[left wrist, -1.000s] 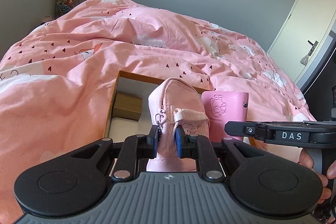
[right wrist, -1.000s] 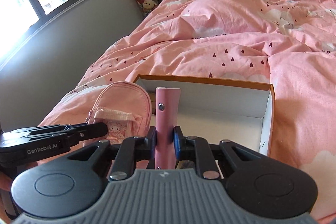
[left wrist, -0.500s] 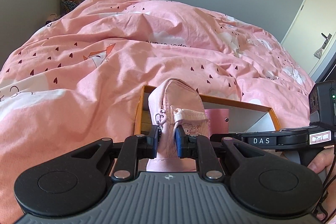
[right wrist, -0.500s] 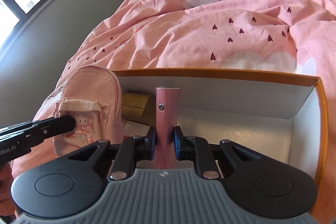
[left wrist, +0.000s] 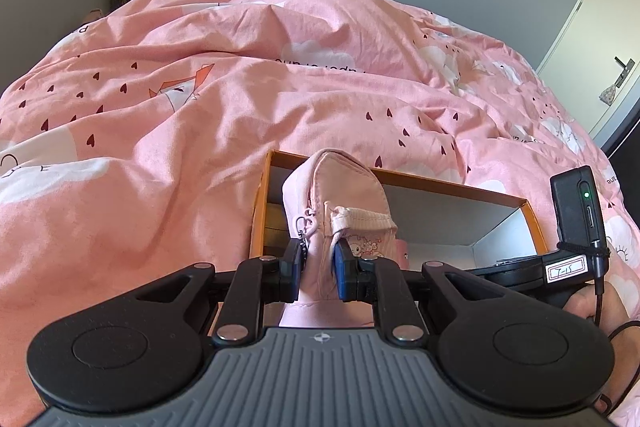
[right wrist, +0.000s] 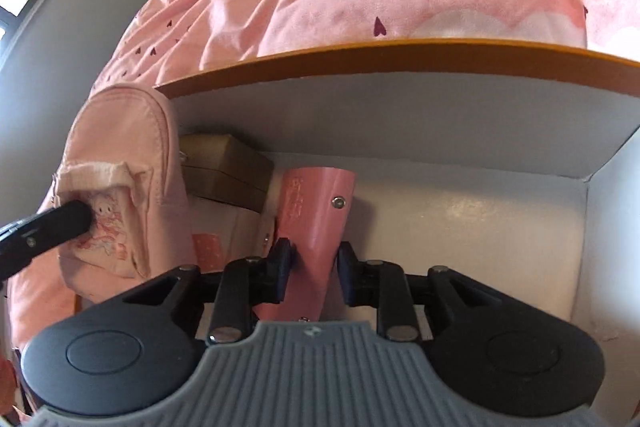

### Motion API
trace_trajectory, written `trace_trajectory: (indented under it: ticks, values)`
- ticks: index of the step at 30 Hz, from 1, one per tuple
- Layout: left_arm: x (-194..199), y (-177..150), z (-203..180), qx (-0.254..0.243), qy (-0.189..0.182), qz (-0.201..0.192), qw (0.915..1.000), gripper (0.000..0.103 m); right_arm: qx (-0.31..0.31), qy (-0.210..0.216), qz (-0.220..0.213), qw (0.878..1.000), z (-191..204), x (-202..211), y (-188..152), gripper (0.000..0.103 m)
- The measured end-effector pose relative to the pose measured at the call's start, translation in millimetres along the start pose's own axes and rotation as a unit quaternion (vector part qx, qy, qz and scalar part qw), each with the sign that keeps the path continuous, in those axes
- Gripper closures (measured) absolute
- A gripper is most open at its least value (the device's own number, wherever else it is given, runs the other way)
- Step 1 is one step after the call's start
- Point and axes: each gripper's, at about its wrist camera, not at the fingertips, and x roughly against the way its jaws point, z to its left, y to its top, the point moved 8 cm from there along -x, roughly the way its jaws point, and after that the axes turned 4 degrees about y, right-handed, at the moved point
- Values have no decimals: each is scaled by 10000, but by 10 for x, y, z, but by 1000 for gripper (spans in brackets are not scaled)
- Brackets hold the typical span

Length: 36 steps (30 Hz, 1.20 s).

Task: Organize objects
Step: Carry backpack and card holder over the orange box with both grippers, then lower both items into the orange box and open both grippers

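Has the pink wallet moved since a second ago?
Yes. The wallet has gone down into the box, past its rim, and now leans left between the opening jaws of the right gripper.

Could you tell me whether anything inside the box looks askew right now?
Yes: the pink wallet leans tilted in the orange-rimmed box, between the right claw as its jaws open. Nothing looks spilled or damaged.
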Motion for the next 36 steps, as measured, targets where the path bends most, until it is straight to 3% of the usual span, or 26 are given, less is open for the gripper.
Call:
trace_trajectory:
  ticks: [7,12,13,20,24,30,36]
  values:
    - [-21,-7,-25,-48,-49,55,10000,85,370,-434,83,9983,-7,-19,-56,60]
    - [-39,7,-12,-39,-54,102,9999,85,40,-101,268,9996,-71,-66,-87,61]
    - [-38,7,-8,-44,-30,101,9999,85,-3,10,268,9996,-68,-78,-85,69]
    - [-35,25,-36,-112,7,117,9999,85,223,268,158,9993,36,-189,-36,70]
    - [-60,30,-92,-171,-15,157,9997,85,113,288,301,9991,-26,-238,-8,66]
    - [-186,-29,-225,-224,-241,442,9985,84,346,-276,64,9990,-88,-22,-9,64]
    - [-506,-153,-377,-163,-531,916,9942,85,705,-873,-217,9935,-213,264,-57,79]
